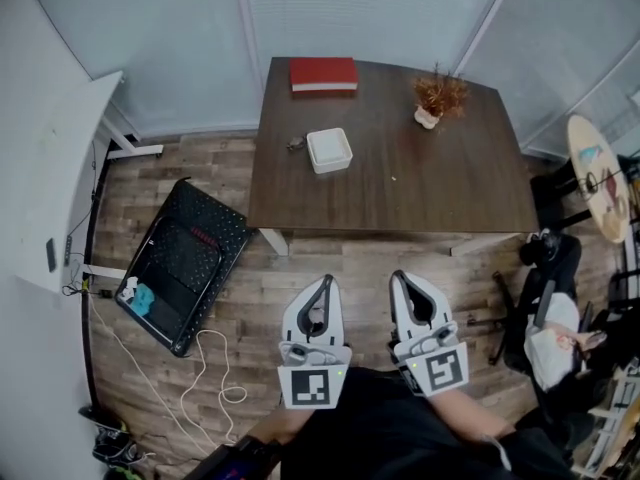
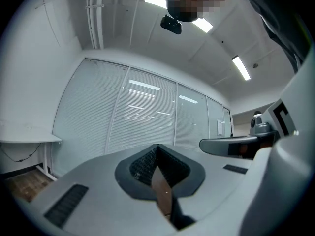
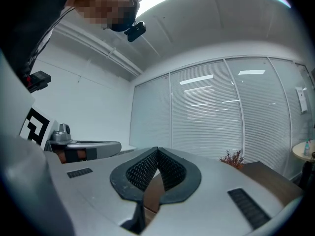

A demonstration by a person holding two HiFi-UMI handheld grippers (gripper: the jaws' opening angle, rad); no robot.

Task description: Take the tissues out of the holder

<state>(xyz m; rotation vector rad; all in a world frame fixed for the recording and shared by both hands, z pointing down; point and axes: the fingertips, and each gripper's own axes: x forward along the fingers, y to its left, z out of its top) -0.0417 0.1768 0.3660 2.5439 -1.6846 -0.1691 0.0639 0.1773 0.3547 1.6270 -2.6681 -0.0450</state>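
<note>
Two things lie on the wooden floor left of the table (image 1: 400, 188): a black folded panel (image 1: 185, 258) near its left edge and a loose white cable (image 1: 212, 368) farther toward the person. On the table's left half sits the white tissue holder (image 1: 329, 150), square and open-topped, with a small dark object (image 1: 295, 144) just beside its left side. A red box (image 1: 323, 74) lies at the table's far edge, behind the holder. A dried plant in a small pot (image 1: 438, 98) stands toward the table's far right corner. Short of the table's near edge, well apart from the holder, the left gripper (image 1: 327, 281) points toward the table, its jaws closed tip to tip on nothing. The right gripper (image 1: 398, 276), just beside it, is likewise closed and empty.
</note>
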